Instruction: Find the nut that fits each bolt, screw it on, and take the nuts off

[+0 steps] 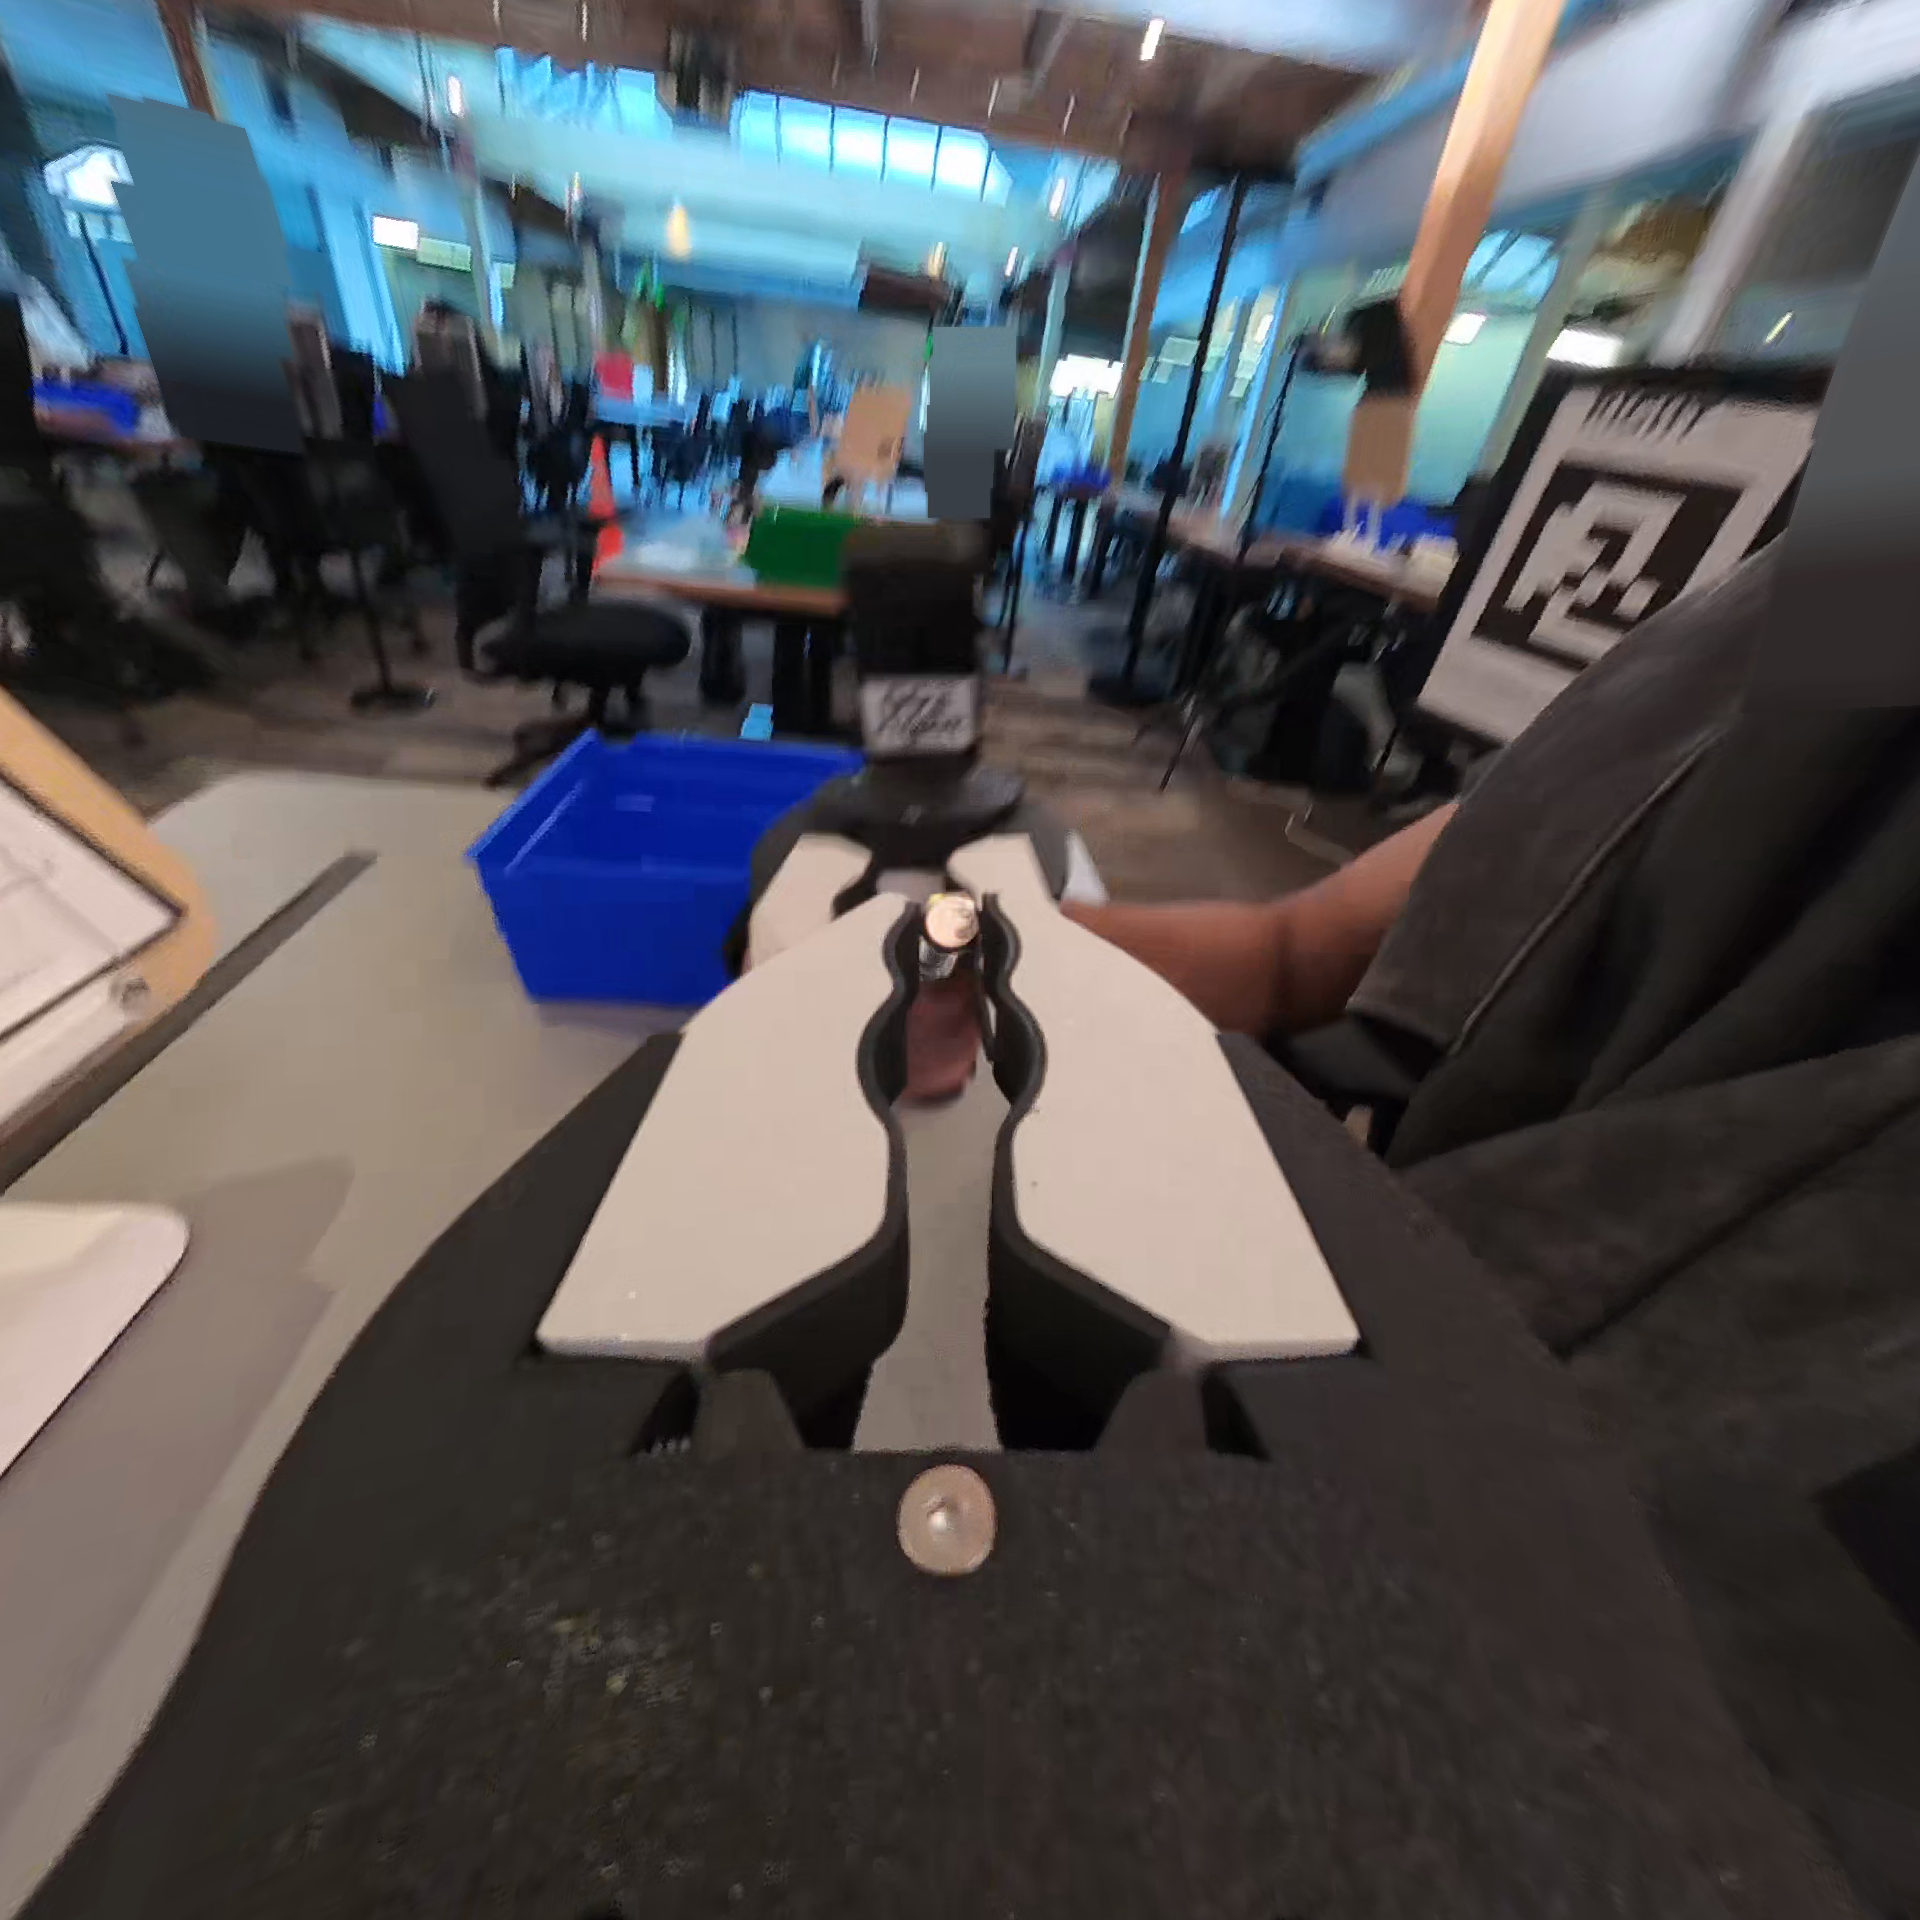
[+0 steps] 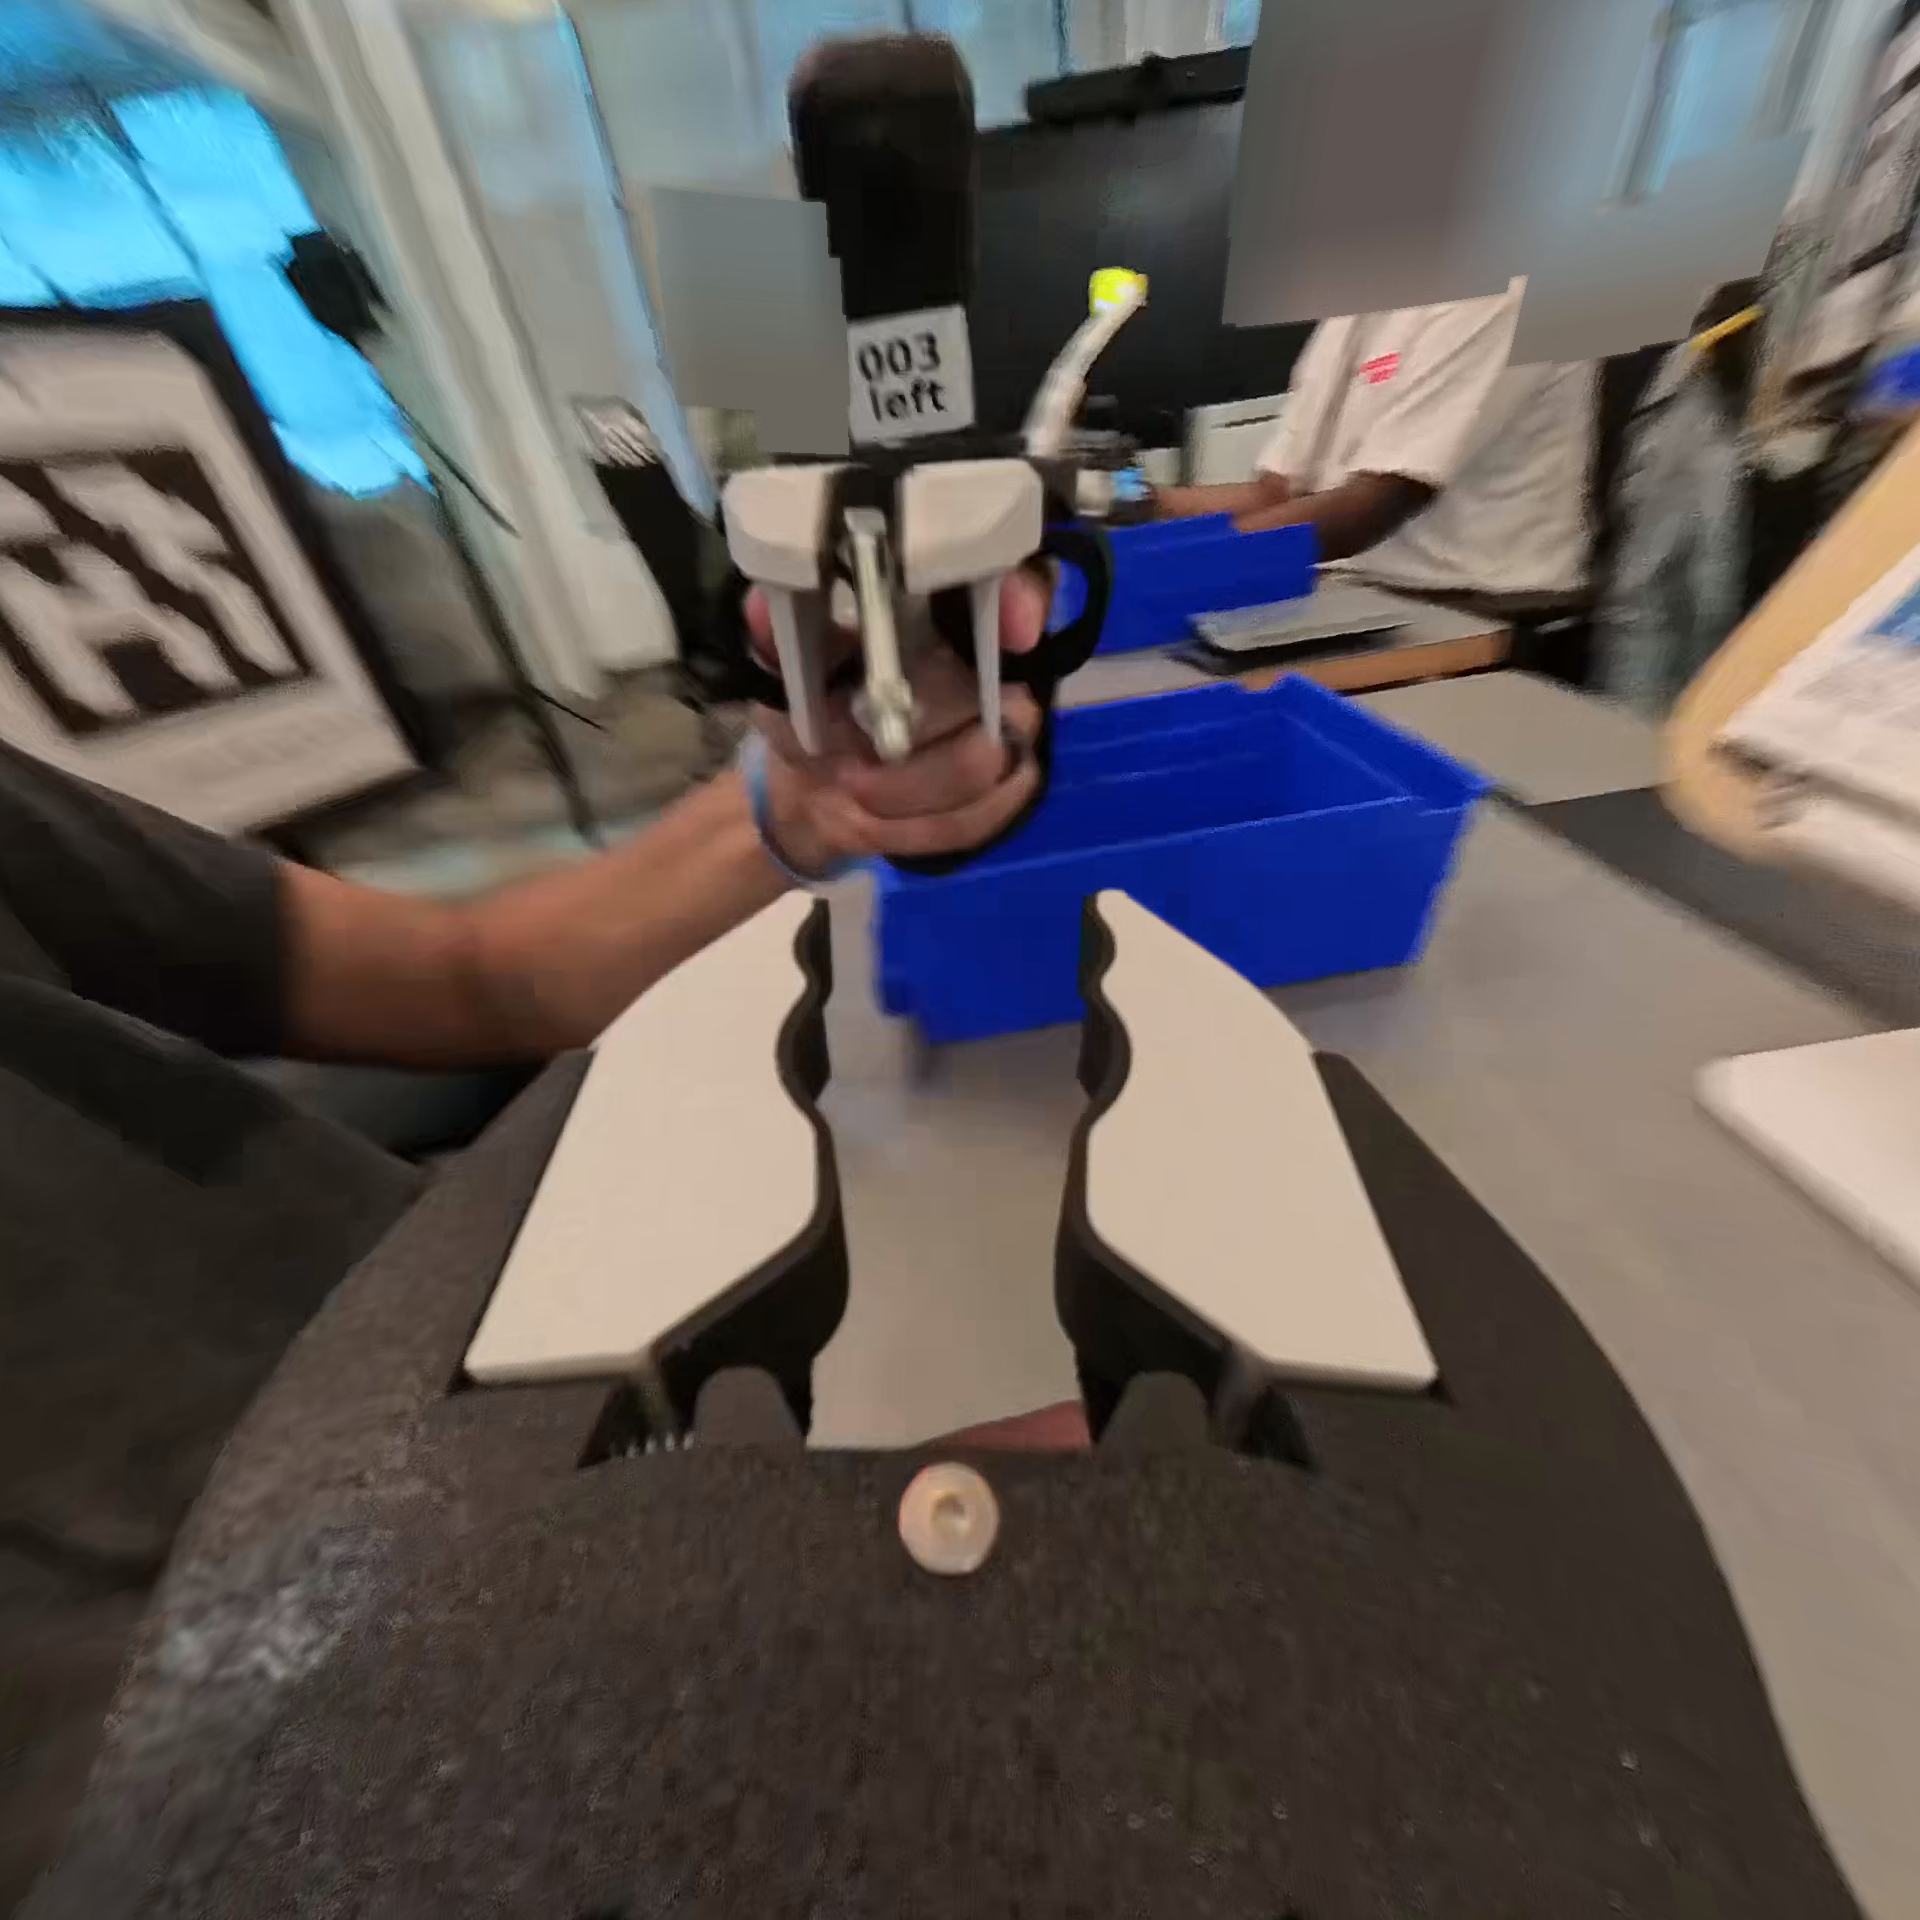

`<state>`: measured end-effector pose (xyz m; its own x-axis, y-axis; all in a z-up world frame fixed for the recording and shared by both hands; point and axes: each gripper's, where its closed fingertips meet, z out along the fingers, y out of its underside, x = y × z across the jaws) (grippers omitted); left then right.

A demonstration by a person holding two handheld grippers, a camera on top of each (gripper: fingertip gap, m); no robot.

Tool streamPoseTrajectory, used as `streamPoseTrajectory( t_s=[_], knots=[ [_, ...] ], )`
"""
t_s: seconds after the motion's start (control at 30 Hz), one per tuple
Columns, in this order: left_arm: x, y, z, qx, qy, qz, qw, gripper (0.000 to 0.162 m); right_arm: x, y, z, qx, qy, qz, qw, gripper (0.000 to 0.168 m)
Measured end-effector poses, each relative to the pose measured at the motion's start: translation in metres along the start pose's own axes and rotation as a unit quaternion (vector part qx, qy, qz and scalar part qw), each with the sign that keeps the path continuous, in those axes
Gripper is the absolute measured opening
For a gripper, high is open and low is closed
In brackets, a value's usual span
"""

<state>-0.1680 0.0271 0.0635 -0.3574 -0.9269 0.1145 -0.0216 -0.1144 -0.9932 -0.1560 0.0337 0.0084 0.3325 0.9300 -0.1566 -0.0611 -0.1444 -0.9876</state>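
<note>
My left gripper [image 1: 948, 920] is shut on a silver bolt [image 1: 948, 940] and holds it in the air above the grey table [image 1: 343, 1091]. In the right wrist view the left gripper [image 2: 878, 540] faces me. The bolt [image 2: 876, 623] sticks out from its fingertips and slants down. The wider piece at its near end [image 2: 885, 717] is a nut or the head; I cannot tell which. My right gripper [image 2: 956, 925] is open and empty, just short of the bolt and facing it. It also shows beyond the bolt in the left wrist view [image 1: 909, 873].
A blue bin [image 2: 1195, 852] stands on the table behind the grippers, also in the left wrist view [image 1: 623, 873]. A white tray [image 2: 1829, 1153] and a wooden board with paper [image 2: 1808, 686] lie to one side. A person's forearm [image 2: 499, 966] and dark clothing are close by. Left tips to right tips: about 6 cm.
</note>
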Motion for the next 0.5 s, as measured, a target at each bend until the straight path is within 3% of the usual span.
streamPoseTrajectory(
  t_s=[0.07, 0.17, 0.43, 0.5],
  knots=[
    [0.005, -0.014, -0.002, 0.048, 0.013, 0.0, 0.999, 0.011, -0.013, -0.004, 0.003, 0.035, -0.078, 0.098, 0.991, 0.046],
    [0.004, -0.013, 0.0, 0.05, 0.006, 0.004, 0.999, 0.01, -0.026, -0.018, 0.005, 0.089, -0.148, 0.171, 0.97, 0.046],
    [-0.006, 0.007, 0.01, 0.009, -0.013, 0.004, 1.0, 0.01, -0.025, -0.057, -0.027, 0.211, -0.207, 0.225, 0.928, 0.049],
    [-0.01, 0.012, 0.01, -0.004, -0.021, 0.003, 1.0, 0.01, -0.019, -0.065, -0.04, 0.246, -0.208, 0.224, 0.92, 0.04]
  ],
)
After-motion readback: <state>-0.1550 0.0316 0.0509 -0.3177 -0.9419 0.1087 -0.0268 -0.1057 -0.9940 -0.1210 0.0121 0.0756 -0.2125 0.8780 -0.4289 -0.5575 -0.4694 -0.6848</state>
